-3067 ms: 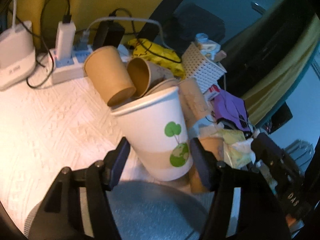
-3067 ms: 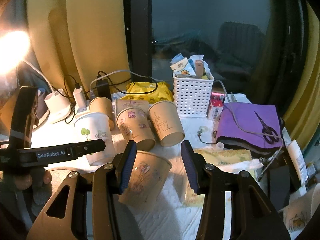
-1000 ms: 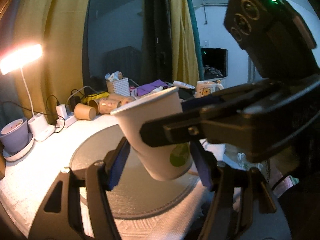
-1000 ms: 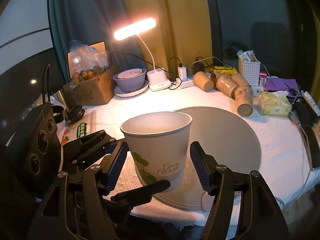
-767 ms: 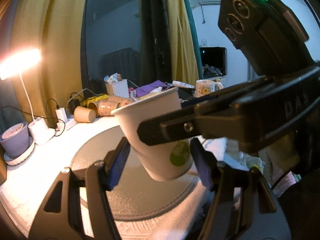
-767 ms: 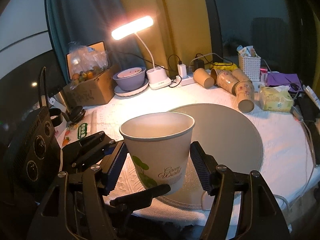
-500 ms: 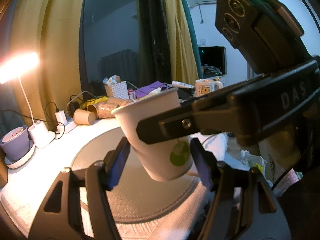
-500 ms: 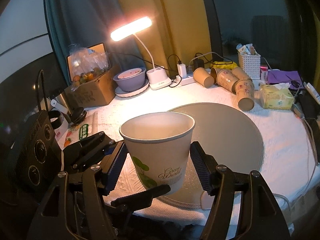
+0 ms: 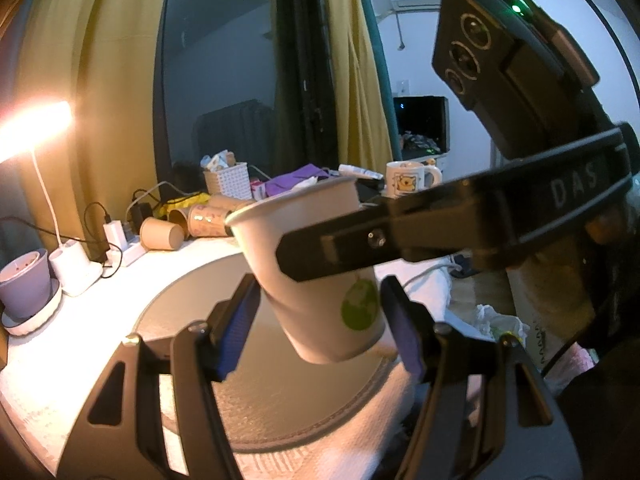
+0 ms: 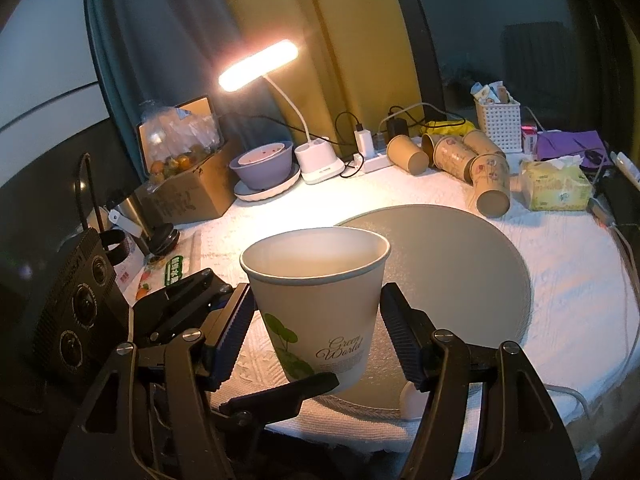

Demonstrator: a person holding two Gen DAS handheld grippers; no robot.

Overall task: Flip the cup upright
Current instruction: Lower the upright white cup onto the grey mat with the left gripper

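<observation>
A white paper cup (image 9: 320,276) with a green globe print is held mouth up above the near edge of the round grey mat (image 9: 264,392). In the right wrist view the white cup (image 10: 316,304) reads "Green World". My left gripper (image 9: 320,324) has its pads around the cup's lower part. My right gripper (image 10: 316,332) grips the cup's upper wall from the other side; its finger (image 9: 360,248) crosses the cup in the left wrist view. The cup is tilted in the left view and upright in the right view.
Several brown paper cups (image 10: 460,160) lie on their sides at the back of the table. A desk lamp (image 10: 260,64), purple bowl (image 10: 264,166), power strip (image 10: 372,160), white basket (image 10: 498,124), tissue pack (image 10: 556,186) and cardboard box (image 10: 188,184) ring the mat (image 10: 452,248).
Both grippers carried the white cup away from the pile of brown cups to above the mat's near edge. Over the last second the cup barely moved.
</observation>
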